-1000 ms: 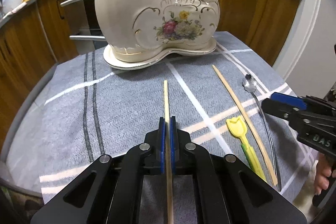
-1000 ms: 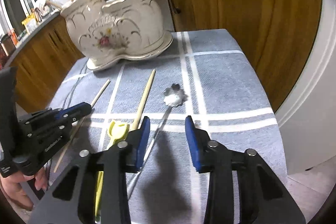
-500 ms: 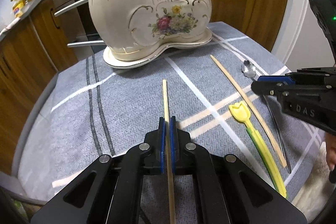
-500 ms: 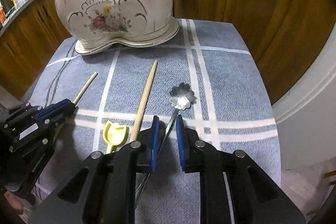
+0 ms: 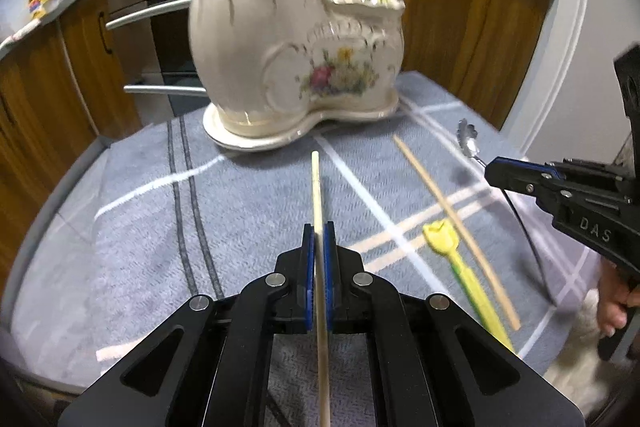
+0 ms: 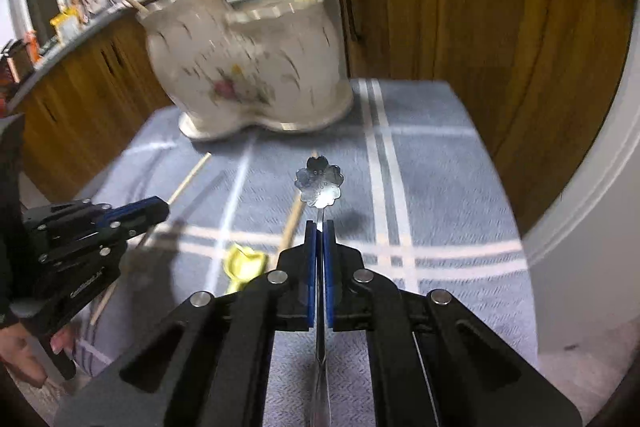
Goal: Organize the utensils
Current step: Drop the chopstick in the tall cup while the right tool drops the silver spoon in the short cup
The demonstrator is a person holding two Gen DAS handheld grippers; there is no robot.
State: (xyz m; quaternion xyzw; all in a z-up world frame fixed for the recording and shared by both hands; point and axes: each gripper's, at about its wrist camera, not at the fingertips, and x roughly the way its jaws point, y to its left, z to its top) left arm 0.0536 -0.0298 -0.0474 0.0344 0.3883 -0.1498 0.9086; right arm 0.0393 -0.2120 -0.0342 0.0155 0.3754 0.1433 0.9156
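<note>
A cream boot-shaped ceramic holder (image 5: 296, 67) (image 6: 256, 71) with a flower print stands at the far end of the table, with chopsticks, a fork and a yellow utensil in it. My left gripper (image 5: 319, 231) is shut on a wooden chopstick (image 5: 317, 187), which points toward the holder. My right gripper (image 6: 319, 227) is shut on the handle of a metal spoon with a flower-shaped bowl (image 6: 320, 181), lifted off the cloth. A second chopstick (image 5: 452, 219) and a yellow tulip-shaped utensil (image 5: 460, 267) (image 6: 244, 265) lie on the cloth between the grippers.
A grey-blue cloth with white stripes (image 5: 132, 227) covers the small table. Wooden cabinets (image 6: 480, 27) and an oven with metal handles (image 5: 160, 11) stand behind it. A white door frame (image 6: 580, 227) is to the right. A hand (image 6: 24, 351) grips the left tool.
My right gripper closed on the spoon's handle and raised it off the cloth. My left gripper kept its grip on the chopstick and the holder now looks farther up in its view.
</note>
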